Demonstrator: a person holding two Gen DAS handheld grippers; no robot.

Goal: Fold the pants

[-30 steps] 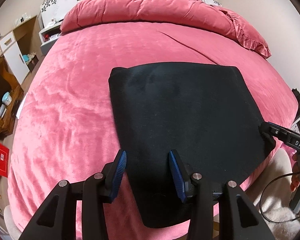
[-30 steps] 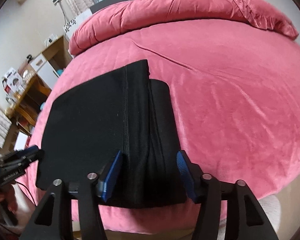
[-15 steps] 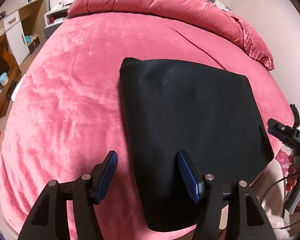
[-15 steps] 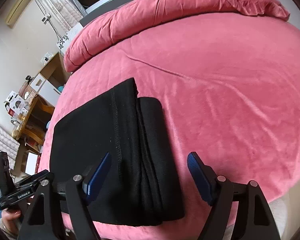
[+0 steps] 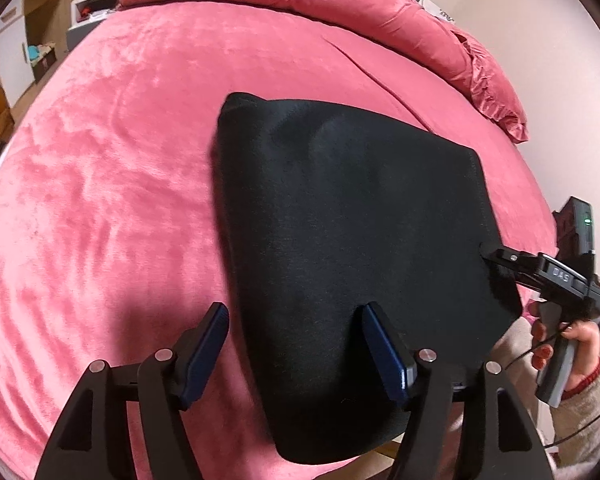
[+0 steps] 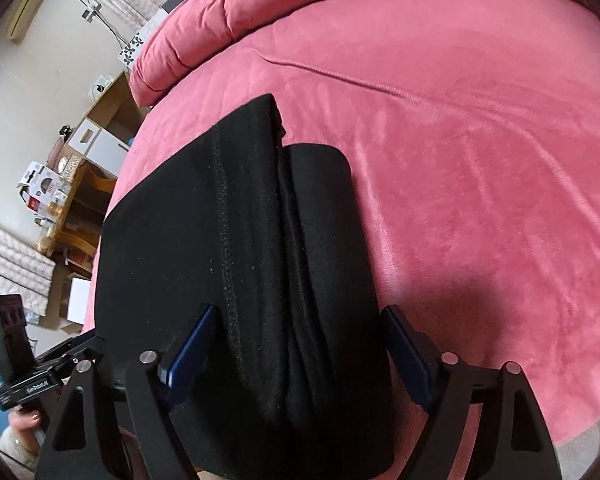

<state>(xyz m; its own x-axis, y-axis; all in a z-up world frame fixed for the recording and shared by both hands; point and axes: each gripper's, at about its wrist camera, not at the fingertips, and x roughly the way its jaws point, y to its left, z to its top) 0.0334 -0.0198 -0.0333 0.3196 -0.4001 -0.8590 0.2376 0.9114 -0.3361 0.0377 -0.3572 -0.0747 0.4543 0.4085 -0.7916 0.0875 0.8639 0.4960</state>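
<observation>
Tilting steeply down, both tools — left tool [image 5: 294, 344], right tool [image 6: 298, 354] — have just spread wide over the folded pants [image 5: 352, 248].

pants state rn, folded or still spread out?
Folded. The black pants lie as a compact rectangle on the pink bed, with stacked layers showing along their right edge in the right wrist view. Neither gripper holds them.

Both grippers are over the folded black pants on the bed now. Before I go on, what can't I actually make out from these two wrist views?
- pants, near edge: in both wrist views it runs behind the gripper bodies and off the bottom.
- left gripper and right gripper: jaws have just been opening; whether the pads touch cloth cannot be told.
- Layers under the top fold: hidden; only the stacked side edge shows in the right wrist view.
- shelf items: too small.
</observation>
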